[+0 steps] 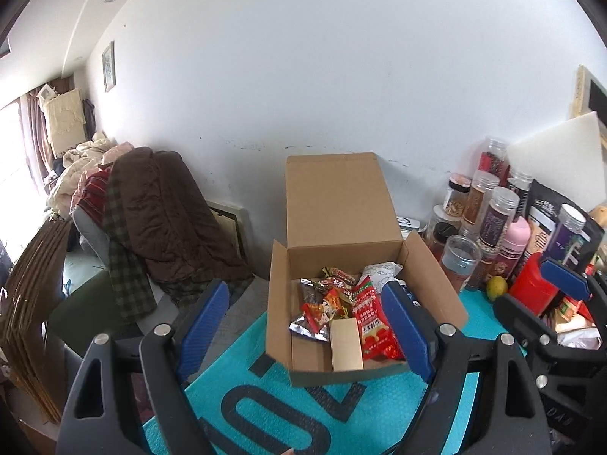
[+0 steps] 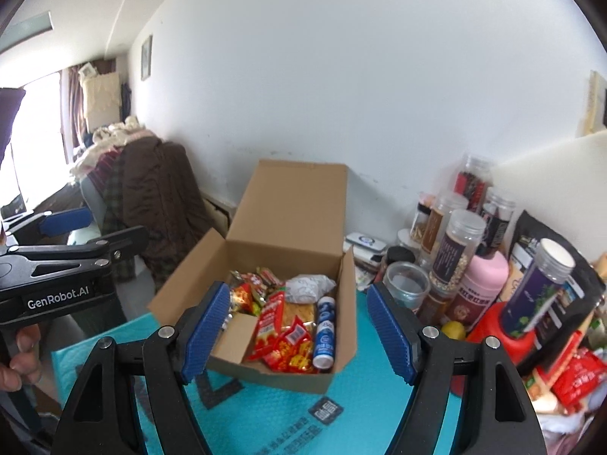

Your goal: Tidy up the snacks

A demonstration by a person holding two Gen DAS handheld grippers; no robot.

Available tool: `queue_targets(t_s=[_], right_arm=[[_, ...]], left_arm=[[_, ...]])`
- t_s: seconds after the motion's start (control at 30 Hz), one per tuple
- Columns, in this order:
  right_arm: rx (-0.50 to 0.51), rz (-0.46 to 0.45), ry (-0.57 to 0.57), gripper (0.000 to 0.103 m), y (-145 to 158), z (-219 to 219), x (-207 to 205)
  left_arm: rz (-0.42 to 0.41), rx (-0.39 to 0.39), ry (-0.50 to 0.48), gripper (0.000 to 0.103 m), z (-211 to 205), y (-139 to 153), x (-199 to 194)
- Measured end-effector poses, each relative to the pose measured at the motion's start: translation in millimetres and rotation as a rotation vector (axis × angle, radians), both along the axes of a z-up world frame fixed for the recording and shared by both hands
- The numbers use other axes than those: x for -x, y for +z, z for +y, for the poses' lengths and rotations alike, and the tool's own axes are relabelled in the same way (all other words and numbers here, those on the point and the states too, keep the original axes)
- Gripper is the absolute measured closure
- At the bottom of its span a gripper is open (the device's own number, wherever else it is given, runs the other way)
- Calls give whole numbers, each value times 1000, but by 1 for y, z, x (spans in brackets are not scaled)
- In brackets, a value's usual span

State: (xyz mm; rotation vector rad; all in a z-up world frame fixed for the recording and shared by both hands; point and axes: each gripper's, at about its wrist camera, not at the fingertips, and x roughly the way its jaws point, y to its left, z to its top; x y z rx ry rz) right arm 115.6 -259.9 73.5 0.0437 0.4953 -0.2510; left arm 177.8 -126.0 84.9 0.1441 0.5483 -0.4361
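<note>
An open cardboard box (image 1: 279, 303) (image 2: 343, 335) stands on a teal mat, its lid upright against the wall. Inside lie red snack packets (image 1: 373, 322) (image 2: 271, 326), a silver foil packet (image 1: 307, 328), a small tan carton (image 1: 345, 345), a white crumpled packet (image 2: 309, 286) and a blue-and-white tube (image 2: 325, 335). My left gripper (image 1: 305, 335) is open and empty, hovering just in front of the box. My right gripper (image 2: 299, 331) is open and empty, also in front of the box. The right gripper also shows at the right of the left wrist view (image 1: 561, 295); the left gripper (image 2: 72, 235) shows at the left of the right wrist view.
Several clear jars (image 2: 455, 254), a pink bottle (image 2: 481, 288), a red container (image 2: 493, 330), a small yellow fruit (image 2: 453, 329) and dark bags crowd the right side. Loose snack packets (image 2: 573, 379) lie at the far right. A chair draped in clothes (image 1: 159, 220) stands left.
</note>
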Motion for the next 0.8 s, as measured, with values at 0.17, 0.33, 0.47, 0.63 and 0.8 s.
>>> queue_targets(t_s=[0.17, 0.33, 0.47, 0.63, 0.8], right_arm=[[5, -33, 6, 27, 8, 12, 29], [5, -43, 9, 27, 6, 27, 58], [-7, -35, 10, 27, -4, 37, 75], [-15, -26, -19, 27, -18, 43, 91], [-29, -17, -31, 27, -32, 50, 109]], left_arm=[[-5, 20, -23, 20, 15, 2, 24], [-10, 39, -33, 20, 29, -3, 48], [-15, 37, -28, 20, 37, -10, 67], [-31, 20, -32, 20, 43, -20, 90], [-14, 20, -54, 20, 47, -29, 106]])
